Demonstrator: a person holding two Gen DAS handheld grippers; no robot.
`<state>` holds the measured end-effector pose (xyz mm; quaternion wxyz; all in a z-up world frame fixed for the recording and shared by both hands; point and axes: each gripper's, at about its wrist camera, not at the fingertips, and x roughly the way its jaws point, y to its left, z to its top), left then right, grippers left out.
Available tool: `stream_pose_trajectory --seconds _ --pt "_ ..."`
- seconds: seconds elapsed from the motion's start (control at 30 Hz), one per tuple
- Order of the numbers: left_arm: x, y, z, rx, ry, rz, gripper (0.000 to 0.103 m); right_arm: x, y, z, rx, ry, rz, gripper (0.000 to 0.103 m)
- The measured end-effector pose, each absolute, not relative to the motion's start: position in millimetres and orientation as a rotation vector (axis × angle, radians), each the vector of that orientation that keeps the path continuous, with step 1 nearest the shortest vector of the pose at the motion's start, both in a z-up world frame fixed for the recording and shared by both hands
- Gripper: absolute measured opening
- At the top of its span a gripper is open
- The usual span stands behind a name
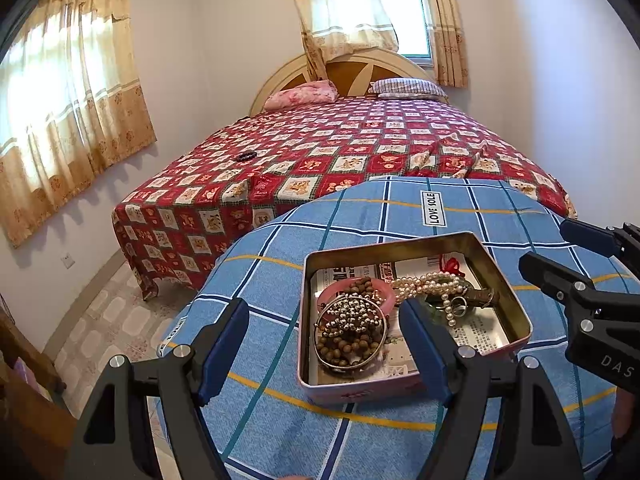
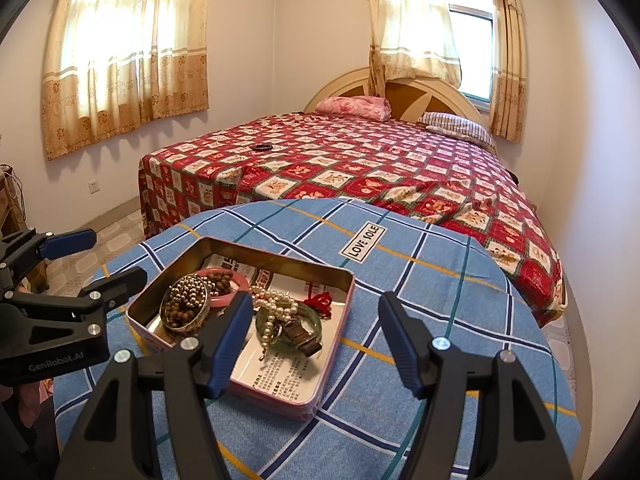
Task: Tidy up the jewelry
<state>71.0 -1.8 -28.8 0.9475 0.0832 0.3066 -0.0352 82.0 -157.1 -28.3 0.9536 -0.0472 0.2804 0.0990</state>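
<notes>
An open pink tin box (image 1: 516, 320) (image 2: 340, 292) sits on a table with a blue checked cloth (image 1: 360, 216) (image 2: 440, 280). It holds a pile of jewelry: brown wooden beads (image 1: 346, 350) (image 2: 178, 312), silver beads (image 1: 352, 314) (image 2: 188, 286), a pink bangle (image 1: 384, 290) (image 2: 236, 280), a pearl necklace (image 1: 430, 284) (image 2: 272, 300), a green bangle (image 2: 316, 318), a watch (image 2: 304, 338) and a red cord (image 2: 320, 302). My left gripper (image 1: 324, 340) is open above the box's left half. My right gripper (image 2: 312, 336) is open above the box's right side. Both are empty.
A bed with a red patterned cover (image 1: 340, 152) (image 2: 360, 160) stands behind the table. A dark bracelet (image 1: 246, 156) (image 2: 262, 147) lies on it. Curtained windows (image 1: 60, 92) (image 2: 124, 48) line the walls. Wooden furniture (image 1: 24, 360) stands at the left.
</notes>
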Motion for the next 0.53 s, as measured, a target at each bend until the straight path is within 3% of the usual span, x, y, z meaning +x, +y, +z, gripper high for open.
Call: stream_pose_trajectory --seconds 0.53 --pt "66.9 -7.9 -31.4 0.208 0.609 -0.075 0.078 83.0 -157.9 -27.4 -0.102 0.565 0.198 0.071"
